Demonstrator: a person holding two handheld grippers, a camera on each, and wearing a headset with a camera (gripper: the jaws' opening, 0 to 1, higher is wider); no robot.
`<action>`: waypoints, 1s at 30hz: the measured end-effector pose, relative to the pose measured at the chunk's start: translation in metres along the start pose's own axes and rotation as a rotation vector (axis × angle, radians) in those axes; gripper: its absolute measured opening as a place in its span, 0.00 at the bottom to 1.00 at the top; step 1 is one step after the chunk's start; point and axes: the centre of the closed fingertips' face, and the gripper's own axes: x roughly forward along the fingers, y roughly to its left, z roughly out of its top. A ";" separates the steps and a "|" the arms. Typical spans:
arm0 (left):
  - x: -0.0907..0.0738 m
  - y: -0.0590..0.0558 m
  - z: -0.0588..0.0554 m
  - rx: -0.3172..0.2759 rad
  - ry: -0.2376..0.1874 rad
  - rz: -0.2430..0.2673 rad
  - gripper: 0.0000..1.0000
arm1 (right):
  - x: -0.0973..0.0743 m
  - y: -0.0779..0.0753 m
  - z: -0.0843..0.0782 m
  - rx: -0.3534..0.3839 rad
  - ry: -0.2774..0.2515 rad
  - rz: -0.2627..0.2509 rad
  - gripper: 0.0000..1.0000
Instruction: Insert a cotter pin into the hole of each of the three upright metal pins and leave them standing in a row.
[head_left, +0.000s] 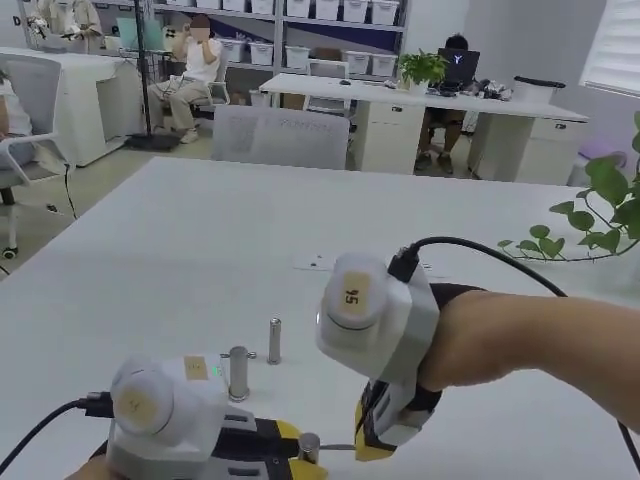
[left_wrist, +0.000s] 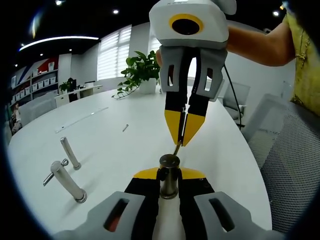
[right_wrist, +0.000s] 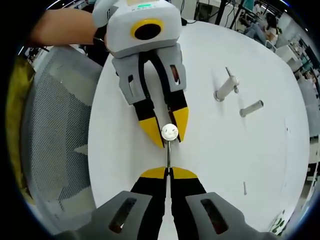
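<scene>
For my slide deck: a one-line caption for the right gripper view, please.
Right gripper holds a cotter pin at the metal pin gripped by the left gripper.

A white table (head_left: 200, 250), a trailing plant (head_left: 600, 210) at its edge, grey chair (head_left: 280, 135) beyond.

white table (head_left: 200, 230) | grey chair (head_left: 280, 137) | wall shelving (head_left: 300, 20) | potted plant (head_left: 423, 68) | window blinds (head_left: 615, 45)

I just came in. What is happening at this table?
A person works with two handheld grippers. The left gripper holds a metal pin upright, while the right gripper, shut on a cotter pin, points it at that pin's top. On the table nearby stand a fitted pin, already carrying its cotter pin, and a bare pin.
</scene>
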 end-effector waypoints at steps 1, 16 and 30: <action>0.000 0.000 0.000 0.002 0.000 -0.002 0.12 | 0.000 0.000 0.000 -0.004 -0.001 0.000 0.02; 0.000 0.000 -0.001 0.019 0.002 -0.006 0.12 | 0.002 0.000 0.005 -0.034 -0.017 0.009 0.02; 0.001 -0.001 -0.001 0.016 0.003 -0.007 0.12 | 0.003 0.003 0.008 -0.049 -0.025 0.014 0.02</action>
